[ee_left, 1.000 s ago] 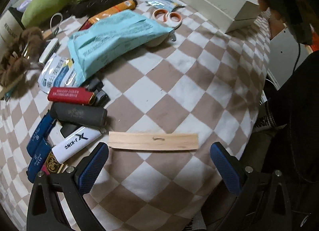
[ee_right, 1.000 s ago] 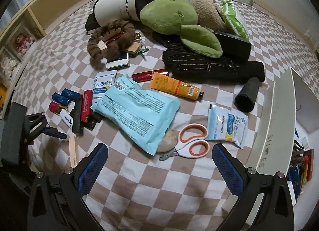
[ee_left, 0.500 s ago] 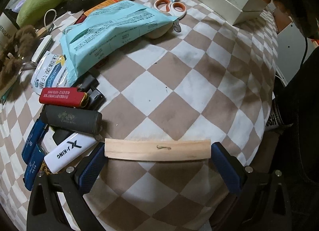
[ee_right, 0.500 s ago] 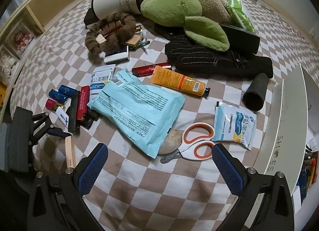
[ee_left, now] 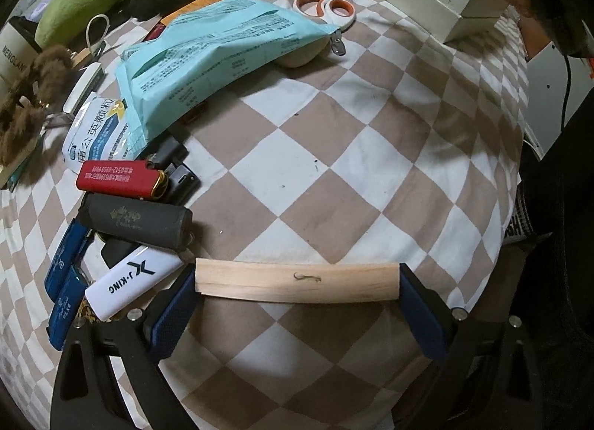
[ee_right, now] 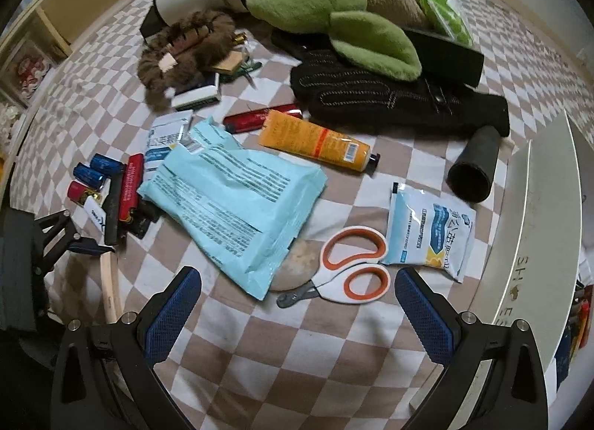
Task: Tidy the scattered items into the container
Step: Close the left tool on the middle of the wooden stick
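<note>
The left gripper (ee_left: pixel 297 289) is closing on the wooden stick (ee_left: pixel 297 281). The stick lies flat on the checkered cloth (ee_left: pixel 334 170), and each blue pad touches one end. The right gripper (ee_right: pixel 297 300) hangs wide open above the scissors (ee_right: pixel 349 266), holding nothing.

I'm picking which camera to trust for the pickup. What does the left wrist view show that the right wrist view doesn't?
Only the left: both ends of the wooden strip between the closing left gripper pads, which look to touch them.
Only the right: the open right gripper above the scissors, and the black tube's open mouth.
Both: strip, scissors, blue pouch, lighters.
</note>
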Motion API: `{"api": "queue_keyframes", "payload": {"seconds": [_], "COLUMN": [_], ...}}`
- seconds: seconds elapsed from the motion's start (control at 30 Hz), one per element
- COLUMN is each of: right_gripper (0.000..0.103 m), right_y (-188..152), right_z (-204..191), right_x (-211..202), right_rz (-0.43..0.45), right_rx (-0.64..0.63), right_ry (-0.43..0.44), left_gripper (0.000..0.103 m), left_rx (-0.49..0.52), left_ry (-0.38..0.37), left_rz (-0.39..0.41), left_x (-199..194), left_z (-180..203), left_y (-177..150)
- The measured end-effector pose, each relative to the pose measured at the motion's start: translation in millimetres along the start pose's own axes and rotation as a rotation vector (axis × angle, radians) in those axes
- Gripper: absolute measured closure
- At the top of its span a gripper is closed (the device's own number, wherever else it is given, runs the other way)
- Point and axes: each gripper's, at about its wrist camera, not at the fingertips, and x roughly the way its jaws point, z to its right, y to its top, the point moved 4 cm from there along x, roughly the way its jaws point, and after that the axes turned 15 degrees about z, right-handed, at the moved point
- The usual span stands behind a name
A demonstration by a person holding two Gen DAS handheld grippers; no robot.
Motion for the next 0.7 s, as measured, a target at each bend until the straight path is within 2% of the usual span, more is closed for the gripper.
{"api": "queue_keyframes", "payload": {"seconds": [0.17,0.47,0.7], "right_gripper": [0.000,0.000,0.000], "right_y": [-3,-23,-14], "right_z": [7,-19,-44], "right_x": [9,30,32], "right_rz": [-0.038,-0.106,-0.034], "right_rx": [-0.019,-0.299,-0.442], "right_ry": [-0.017,-0.065,-0.093], "left_gripper": [0.003,0.003,0.003], "left_rx": [-0.029,-0.081,-0.101], "left_ry": [0.001,-0.006,-0.020], "left_rz": [0.007,0.053,0.087], "left_x": [-5,-21,-40], "left_z": [-10,-33,-44], "left_y": [2,8,8]}}
